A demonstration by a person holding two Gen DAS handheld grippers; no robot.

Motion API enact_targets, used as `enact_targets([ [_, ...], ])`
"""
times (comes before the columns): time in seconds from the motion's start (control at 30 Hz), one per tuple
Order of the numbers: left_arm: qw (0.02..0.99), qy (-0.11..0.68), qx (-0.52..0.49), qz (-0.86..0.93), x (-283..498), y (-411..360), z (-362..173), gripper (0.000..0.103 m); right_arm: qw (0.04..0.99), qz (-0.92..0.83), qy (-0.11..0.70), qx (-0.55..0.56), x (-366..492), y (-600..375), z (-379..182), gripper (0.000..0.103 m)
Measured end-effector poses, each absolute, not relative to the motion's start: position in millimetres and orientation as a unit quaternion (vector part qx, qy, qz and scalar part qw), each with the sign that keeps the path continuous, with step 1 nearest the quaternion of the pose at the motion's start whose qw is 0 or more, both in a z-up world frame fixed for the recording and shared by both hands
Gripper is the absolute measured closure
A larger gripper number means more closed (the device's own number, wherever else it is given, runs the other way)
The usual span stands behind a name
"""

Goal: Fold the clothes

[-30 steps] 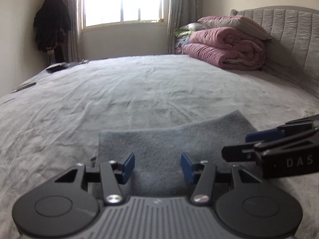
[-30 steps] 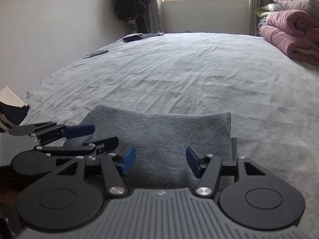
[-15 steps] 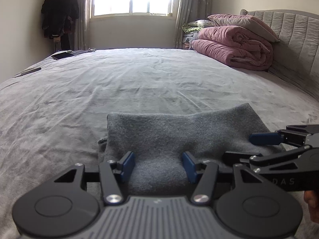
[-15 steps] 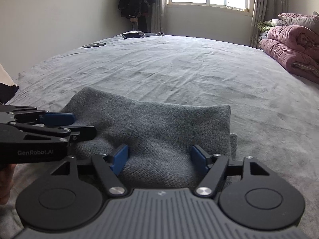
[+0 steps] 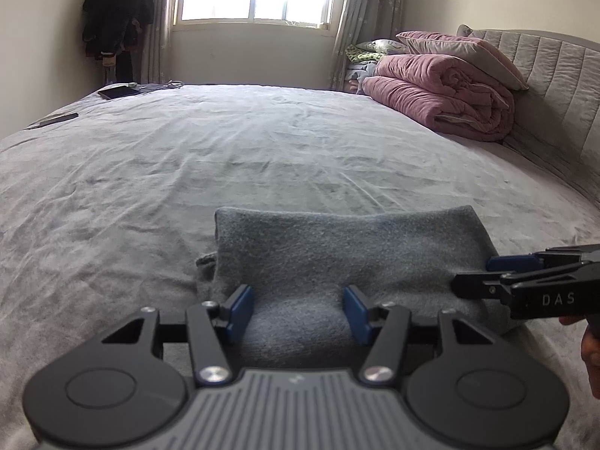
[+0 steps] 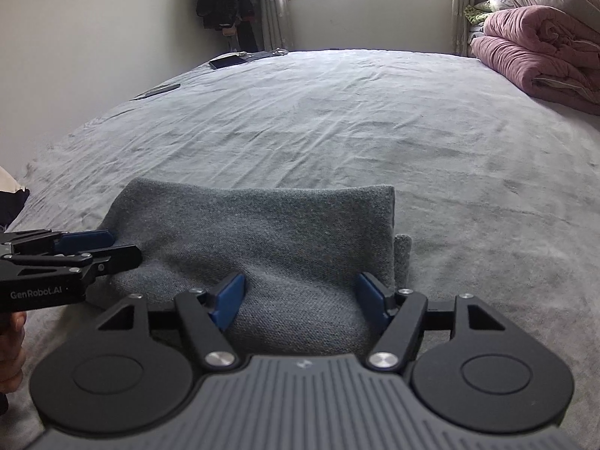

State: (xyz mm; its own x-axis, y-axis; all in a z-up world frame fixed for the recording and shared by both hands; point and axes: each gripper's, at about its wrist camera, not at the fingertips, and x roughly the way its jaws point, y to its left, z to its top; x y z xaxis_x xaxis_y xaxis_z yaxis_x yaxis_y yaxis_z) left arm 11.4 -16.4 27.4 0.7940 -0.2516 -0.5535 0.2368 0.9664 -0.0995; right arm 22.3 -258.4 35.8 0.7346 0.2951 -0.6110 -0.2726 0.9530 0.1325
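Note:
A folded grey knit garment (image 5: 337, 255) lies on the grey bedspread (image 5: 262, 150), close in front of both cameras. My left gripper (image 5: 298, 313) is open, its blue pads straddling the near edge of the garment without pinching it. The right gripper (image 5: 483, 275) enters the left wrist view from the right, over the garment's right end. In the right wrist view the same garment (image 6: 270, 232) fills the foreground, and my right gripper (image 6: 300, 300) stands open over its near edge. The left gripper (image 6: 112, 245) shows there at the garment's left end.
A rolled pink quilt (image 5: 442, 97) and pillows are stacked by the padded headboard (image 5: 555, 86) at the right. A tablet (image 5: 116, 92) and a phone (image 5: 58, 119) lie at the bed's far left. Dark clothes (image 5: 116, 18) hang in the corner beside the window. A hand (image 6: 11, 356) is visible at the left edge.
Both grippers have lowered and moved in closer to the garment's near edge. Their jaws stay open. The garment's near part now bulges slightly between the pads.

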Motion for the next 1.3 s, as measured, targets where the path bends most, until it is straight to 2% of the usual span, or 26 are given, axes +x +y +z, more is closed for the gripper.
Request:
enact_targets([
  [0.23, 0.952, 0.279, -0.017, -0.125, 7.6, -11.1, 38.2, 0.045, 0.936, 0.144, 0.317, 0.055, 19.8, -267.2, 46.1, 0.035],
  [0.37, 0.954, 0.261, 0.004, -0.145, 0.7, -21.4, 40.5, 0.044, 0.934, 0.161, 0.313, 0.062, 15.6, -260.3, 49.2, 0.041],
  [0.73, 0.95, 0.284, 0.019, -0.129, 5.1, -20.9, 27.4, 0.042, 0.928, 0.161, 0.334, -0.011, 15.4, -244.8, 37.7, 0.044],
  [0.9, 0.951, 0.284, 0.025, -0.12, 4.5, -15.7, 28.1, 0.04, 0.926, 0.158, 0.344, -0.003, 20.0, -255.4, 39.7, 0.044],
  [1.0, 0.954, 0.275, 0.053, -0.104, 2.6, -17.0, 28.9, 0.035, 0.925, 0.152, 0.349, 0.01, 22.2, -260.9, 41.0, 0.043],
  [1.3, 0.946, 0.316, -0.003, -0.07, 21.0, 11.2, 28.7, 0.035, 0.921, 0.12, 0.368, 0.035, 31.3, -279.1, 40.6, 0.042],
])
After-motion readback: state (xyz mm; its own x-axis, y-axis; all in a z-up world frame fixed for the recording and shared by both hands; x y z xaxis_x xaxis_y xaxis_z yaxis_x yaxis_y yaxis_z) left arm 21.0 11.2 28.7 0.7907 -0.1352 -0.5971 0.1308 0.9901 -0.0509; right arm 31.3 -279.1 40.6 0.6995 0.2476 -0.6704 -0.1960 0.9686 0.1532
